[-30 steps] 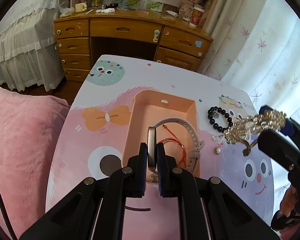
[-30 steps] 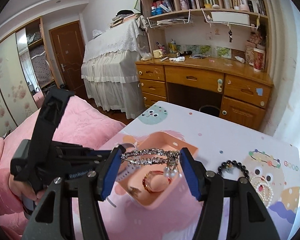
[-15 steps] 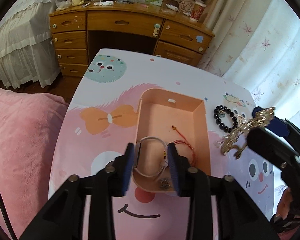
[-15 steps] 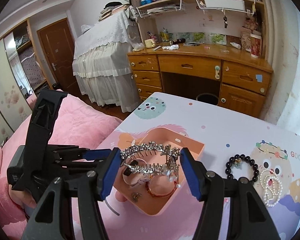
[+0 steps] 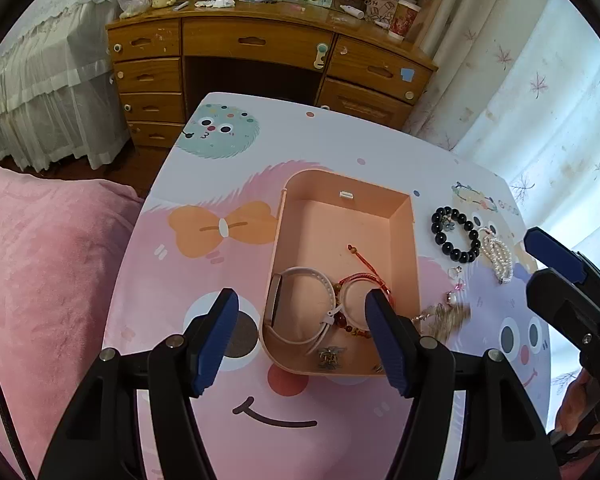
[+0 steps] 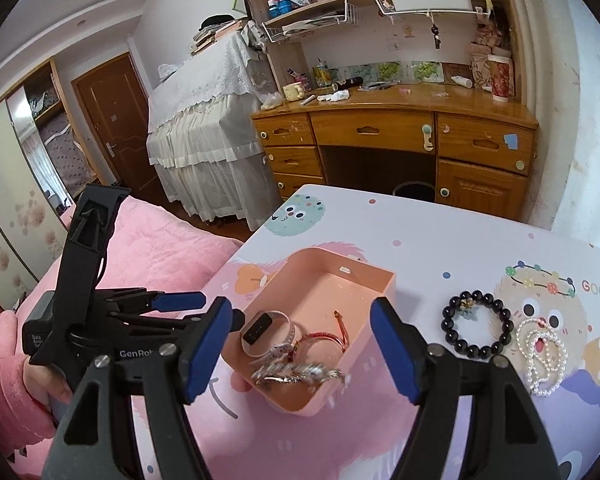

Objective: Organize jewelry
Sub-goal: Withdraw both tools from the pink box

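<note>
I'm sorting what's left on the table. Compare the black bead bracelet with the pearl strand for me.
The black bead bracelet has large dark glossy beads; the pearl strand has tiny white ones. The black bead bracelet lies as a single open ring, while the pearl strand is bunched in several narrow loops. The black bead bracelet sits nearer the peach tray. Both rest on the table, outside the tray, held by no hand-held gripper.

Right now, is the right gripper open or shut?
Open: the right gripper has its blue pads wide apart, and the blurred crystal hairpiece lies loose between them.
</note>
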`<state>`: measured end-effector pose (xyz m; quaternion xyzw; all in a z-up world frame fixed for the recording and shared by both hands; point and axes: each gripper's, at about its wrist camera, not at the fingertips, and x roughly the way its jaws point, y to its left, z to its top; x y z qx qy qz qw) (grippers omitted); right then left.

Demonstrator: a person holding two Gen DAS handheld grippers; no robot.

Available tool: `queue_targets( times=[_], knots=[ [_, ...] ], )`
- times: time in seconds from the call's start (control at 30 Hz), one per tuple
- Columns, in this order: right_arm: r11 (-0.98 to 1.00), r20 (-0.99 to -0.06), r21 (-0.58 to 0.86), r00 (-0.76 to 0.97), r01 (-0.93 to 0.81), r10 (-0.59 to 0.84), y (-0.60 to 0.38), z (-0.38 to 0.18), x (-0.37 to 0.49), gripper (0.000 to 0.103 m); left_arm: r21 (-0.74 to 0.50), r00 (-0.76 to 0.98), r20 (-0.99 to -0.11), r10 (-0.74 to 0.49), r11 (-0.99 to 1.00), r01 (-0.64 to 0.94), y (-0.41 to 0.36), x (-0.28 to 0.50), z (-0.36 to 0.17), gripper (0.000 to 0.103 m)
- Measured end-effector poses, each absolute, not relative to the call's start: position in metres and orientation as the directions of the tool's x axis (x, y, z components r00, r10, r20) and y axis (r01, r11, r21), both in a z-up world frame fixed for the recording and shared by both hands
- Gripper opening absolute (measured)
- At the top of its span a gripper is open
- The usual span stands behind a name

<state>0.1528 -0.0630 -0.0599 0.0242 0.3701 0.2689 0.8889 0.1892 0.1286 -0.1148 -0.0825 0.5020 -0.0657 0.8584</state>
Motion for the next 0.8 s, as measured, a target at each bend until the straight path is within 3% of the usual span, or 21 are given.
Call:
queue_targets(
  times=[0.53,0.8],
  knots=[
    [0.871,-0.717,0.227,0.530,-0.436,0.453,-0.130,-0.081,0.140,0.072,-0.291,0.460,-0.833,-0.309,0.950,0.111,0.067,0.154,-0.111,0.064],
    [0.887,-0.745,0.225,0.516,-0.402,0.423,-0.172,-0.095,0.137,0.072,-0.278,0.330,-0.892,-0.310,0.950,0.143,0.015,0.118,-0.158,0.069]
  ],
)
